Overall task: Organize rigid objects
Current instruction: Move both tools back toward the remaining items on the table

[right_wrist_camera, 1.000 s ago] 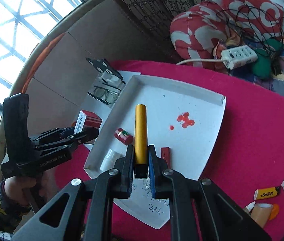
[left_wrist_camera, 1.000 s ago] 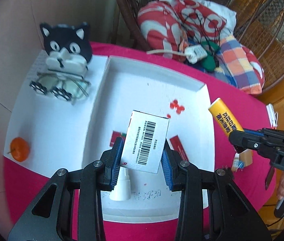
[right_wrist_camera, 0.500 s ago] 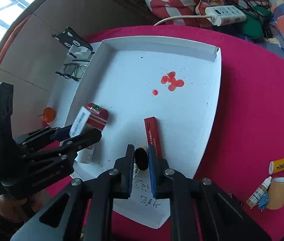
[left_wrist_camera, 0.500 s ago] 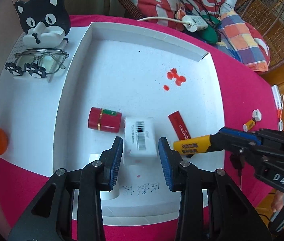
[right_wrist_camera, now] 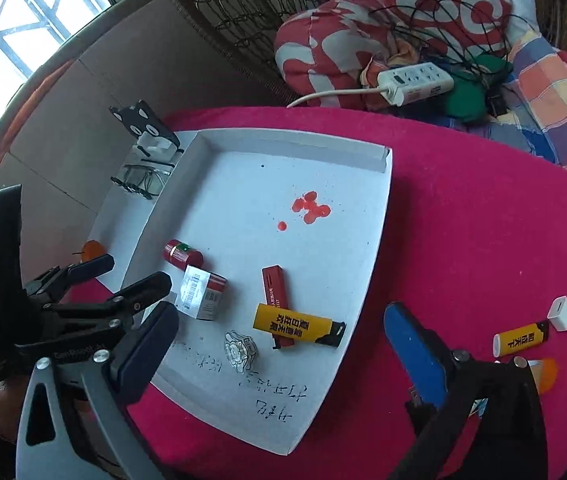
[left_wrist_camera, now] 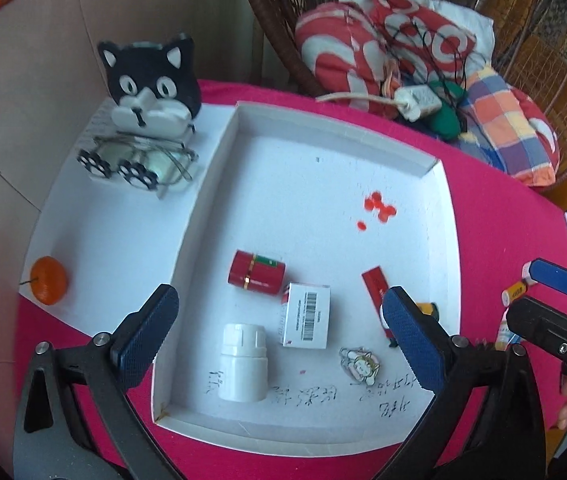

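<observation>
My left gripper (left_wrist_camera: 279,296) hovers over the near end of the white tray (left_wrist_camera: 219,184); its jaws are opening wide and grip nothing. Below them a barcoded box (left_wrist_camera: 307,316) lies flat, with a red can (left_wrist_camera: 257,276) and a white bottle (left_wrist_camera: 243,356) beside it. My right gripper (right_wrist_camera: 281,314) is also opening and empty. Under it a yellow tube (right_wrist_camera: 295,324) lies across a flat red box (right_wrist_camera: 275,284). The barcoded box (right_wrist_camera: 201,292) sits just in front of the left gripper (right_wrist_camera: 131,272). A small charm (right_wrist_camera: 239,350) rests by the handwriting.
A cat-shaped stand (left_wrist_camera: 151,92) with glasses and an orange (left_wrist_camera: 47,284) sit on the white sheet left of the tray. Another yellow tube (right_wrist_camera: 521,338) and a white cube (right_wrist_camera: 561,312) lie on the red cloth at right. Behind is a wicker chair with cushions and a power strip (right_wrist_camera: 415,80).
Both grippers let go and spread wide. The barcoded box now lies in the tray beside the red can, and the yellow tube rests across the flat red box. Both views pulled back.
</observation>
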{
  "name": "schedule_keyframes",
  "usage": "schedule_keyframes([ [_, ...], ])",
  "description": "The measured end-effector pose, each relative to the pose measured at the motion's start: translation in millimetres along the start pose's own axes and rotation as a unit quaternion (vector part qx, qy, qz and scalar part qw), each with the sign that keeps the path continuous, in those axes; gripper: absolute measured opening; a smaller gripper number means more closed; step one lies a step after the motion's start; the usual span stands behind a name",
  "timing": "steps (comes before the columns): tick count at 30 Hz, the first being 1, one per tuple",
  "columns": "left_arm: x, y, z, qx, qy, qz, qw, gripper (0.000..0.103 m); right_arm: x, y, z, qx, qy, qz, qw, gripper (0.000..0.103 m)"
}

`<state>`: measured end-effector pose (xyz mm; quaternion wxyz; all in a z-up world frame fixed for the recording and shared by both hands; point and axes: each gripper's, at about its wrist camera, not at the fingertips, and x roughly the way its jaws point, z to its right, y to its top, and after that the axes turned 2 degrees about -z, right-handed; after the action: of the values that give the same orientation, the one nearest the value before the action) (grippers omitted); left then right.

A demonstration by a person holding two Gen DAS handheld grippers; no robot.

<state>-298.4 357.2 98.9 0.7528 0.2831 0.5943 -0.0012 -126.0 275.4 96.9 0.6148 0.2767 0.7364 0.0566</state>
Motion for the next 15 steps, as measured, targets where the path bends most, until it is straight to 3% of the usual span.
schedule_keyframes([
  [7, -21, 3, 26, 0.021, -0.011, 0.034, 0.9991, 0.103, -56, 12, 24, 0.005, -0.014, 0.077, 0.997, 0.103],
  [15, -18, -22, 97, 0.103, -0.052, 0.009, 0.9932, 0.103, -149, 1, 105, 0.083, -0.059, 0.196, 0.975, 0.103],
])
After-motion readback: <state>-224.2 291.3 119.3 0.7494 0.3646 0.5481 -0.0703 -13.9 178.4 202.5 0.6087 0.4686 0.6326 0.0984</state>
